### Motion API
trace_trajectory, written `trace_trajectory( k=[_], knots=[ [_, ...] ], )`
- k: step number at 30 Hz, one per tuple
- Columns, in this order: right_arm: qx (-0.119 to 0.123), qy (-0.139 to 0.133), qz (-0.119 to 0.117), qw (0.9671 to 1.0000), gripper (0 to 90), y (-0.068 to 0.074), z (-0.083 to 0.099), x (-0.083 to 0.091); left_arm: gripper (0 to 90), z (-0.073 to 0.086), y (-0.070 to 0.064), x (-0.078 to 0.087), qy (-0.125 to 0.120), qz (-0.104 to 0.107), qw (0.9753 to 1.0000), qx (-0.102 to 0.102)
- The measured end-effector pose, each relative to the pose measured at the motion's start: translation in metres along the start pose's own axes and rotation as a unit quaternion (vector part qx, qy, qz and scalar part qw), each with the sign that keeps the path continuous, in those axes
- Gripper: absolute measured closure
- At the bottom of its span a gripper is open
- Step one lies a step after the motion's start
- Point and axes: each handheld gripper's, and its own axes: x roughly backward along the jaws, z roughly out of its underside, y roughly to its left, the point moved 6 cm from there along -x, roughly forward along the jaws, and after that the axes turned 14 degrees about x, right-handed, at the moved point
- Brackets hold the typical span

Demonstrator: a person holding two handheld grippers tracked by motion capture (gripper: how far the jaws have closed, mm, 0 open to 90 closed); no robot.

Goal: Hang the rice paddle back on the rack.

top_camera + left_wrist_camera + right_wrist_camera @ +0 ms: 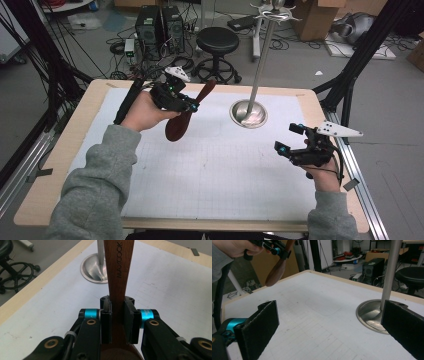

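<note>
**Wooden spoon held aloft beside the metal stand**

The left gripper (pixel 192 105) is clamped on a wooden spoon (pixel 182 117), its two black jaws pressed flat against either side of the handle just above the bowl, as seen in the left gripper view (pixel 117 277). The spoon is carried in the air, clear of the white mat (pixel 210 165), with its bowl hanging down toward the person and its handle end tilted up and away, toward the metal stand (pixel 248 113). The stand is set at the far side of the mat, with a tall pole rising from a round base to a ring of hooks at the top (pixel 273 14).

The right gripper (pixel 286 140) is held low over the mat on the near side of the stand's base, its jaws spread wide with nothing between them (pixel 329 322).

The likely aim is judged to be hanging the spoon on the stand. The grip sits close to the bowl, so the long handle could pivot between the pads if it is knocked against the pole. The stand could also be tipped by a sideways push, since it is not steadied by the idle gripper.
</note>
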Motion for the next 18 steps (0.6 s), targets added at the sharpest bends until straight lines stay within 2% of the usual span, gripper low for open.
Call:
trace_trajectory(
  k=[4,8,10,18],
  knots=[
    [-0.002,0.0,0.0,1.0,0.3,0.0,0.0,0.0,77.9,-0.008,0.001,-0.001,-0.006,0.01,0.9999,0.008],
    [-0.002,-0.007,0.002,1.0,0.3,-0.002,-0.001,0.0,77.9,-0.016,-0.004,-0.002,-0.008,0.018,0.9998,0.001],
    [-0.003,-0.006,0.0,1.0,0.3,-0.003,0.0,-0.002,77.9,-0.02,-0.007,-0.004,-0.002,0.008,1.0,-0.005],
    [-0.003,-0.019,-0.004,0.9998,0.3,-0.003,-0.005,-0.001,77.9,-0.045,-0.022,-0.007,-0.015,0.032,0.9993,-0.011]
  ],
)
